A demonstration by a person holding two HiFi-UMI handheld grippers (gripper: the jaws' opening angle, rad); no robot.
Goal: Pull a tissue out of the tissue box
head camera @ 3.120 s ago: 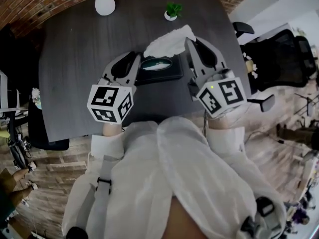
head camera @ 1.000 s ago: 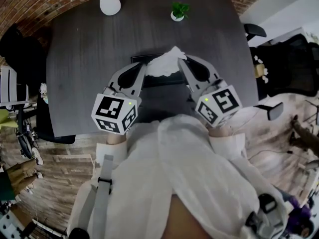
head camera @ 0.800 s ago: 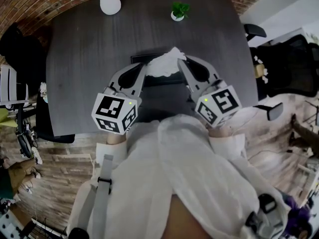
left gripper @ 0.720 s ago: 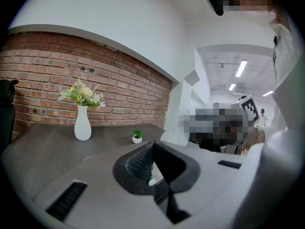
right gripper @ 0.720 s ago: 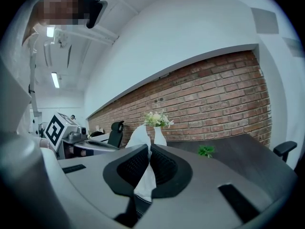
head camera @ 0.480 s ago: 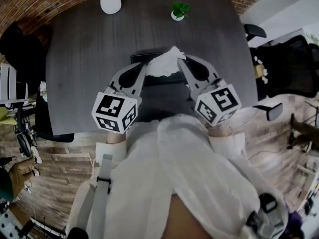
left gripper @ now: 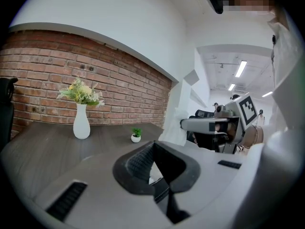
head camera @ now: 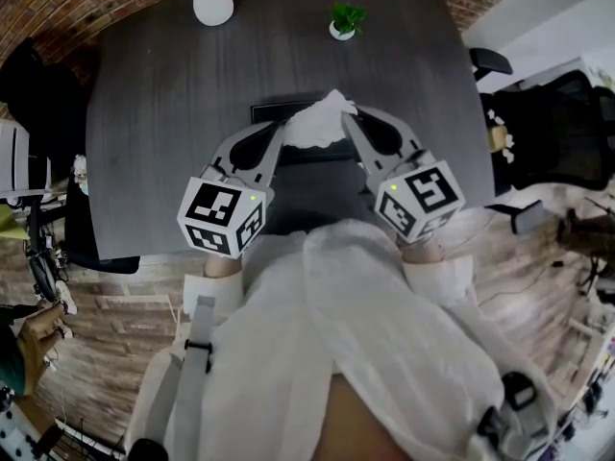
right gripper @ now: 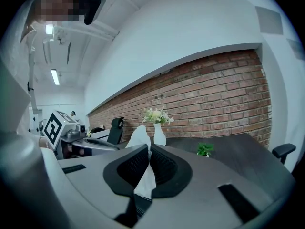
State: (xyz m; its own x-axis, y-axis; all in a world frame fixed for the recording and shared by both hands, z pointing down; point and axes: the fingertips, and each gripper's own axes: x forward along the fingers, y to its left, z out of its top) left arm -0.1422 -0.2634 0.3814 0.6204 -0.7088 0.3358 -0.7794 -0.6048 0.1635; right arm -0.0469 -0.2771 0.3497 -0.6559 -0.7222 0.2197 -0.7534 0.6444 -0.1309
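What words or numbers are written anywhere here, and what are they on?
None: no word, number or brand name can be read in any view.
Left cube: black-and-white square patterns only, no letters.
Right cube: the same kind of pattern, no letters.
Tissue box: dark, no print can be made out.
Vase: plain white, no label.

Two tools [head camera: 281, 129] [head camera: 348, 114], one tissue [head camera: 315, 123], one tissue box [head camera: 312, 155], one vase [head camera: 212, 3], one potted plant [head camera: 347, 21]

The tissue [head camera: 317, 123] is white, the table [head camera: 163, 113] dark grey, the wall [right gripper: 214, 94] red brick.
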